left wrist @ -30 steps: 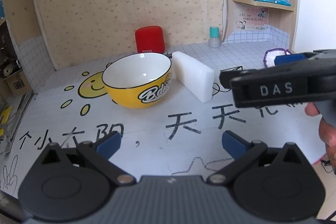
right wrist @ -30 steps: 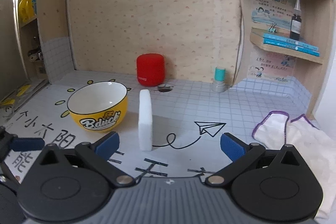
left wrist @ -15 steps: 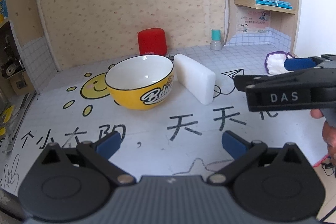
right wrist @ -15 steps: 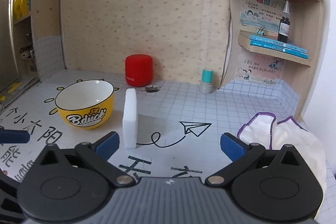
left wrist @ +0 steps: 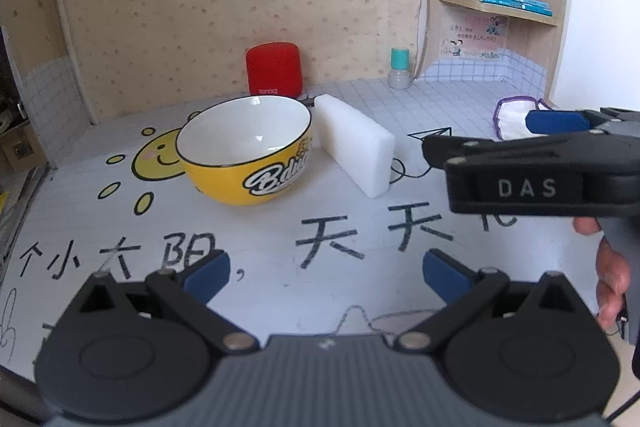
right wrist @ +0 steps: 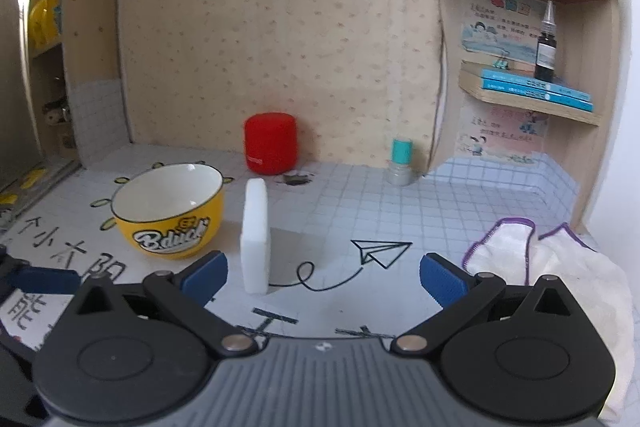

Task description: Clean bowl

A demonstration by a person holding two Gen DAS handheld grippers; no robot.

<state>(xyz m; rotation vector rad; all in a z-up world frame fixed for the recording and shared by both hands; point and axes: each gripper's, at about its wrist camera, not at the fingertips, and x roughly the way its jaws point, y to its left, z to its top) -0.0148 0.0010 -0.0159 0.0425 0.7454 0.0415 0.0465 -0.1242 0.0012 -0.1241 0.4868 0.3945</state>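
Looks like a home desk nook, prob. a child's study corner. Desk top [right wrist: 460, 211] has a white mat w/ pale blue grid, a cartoon smiling sun [left wrist: 158, 157], a paper plane doodle [right wrist: 380, 253] and big handwritten Chinese characters. Back wall [right wrist: 280, 39] is beige w/ small speckles, tile-pattern strip along its base. At right, a wooden shelf [right wrist: 532, 103] holds flat blue books [right wrist: 536, 87] and a dark dropper bottle [right wrist: 546, 47]; kids' cartoon posters [right wrist: 496, 31] pinned above and below it. At left, more wooden shelving w/ yellow items, too blurred to tell. Household bits on desk: red cylinder speaker [right wrist: 271, 143], small teal-capped bottle [right wrist: 400, 163], white cloth w/ purple edging [right wrist: 552, 267].
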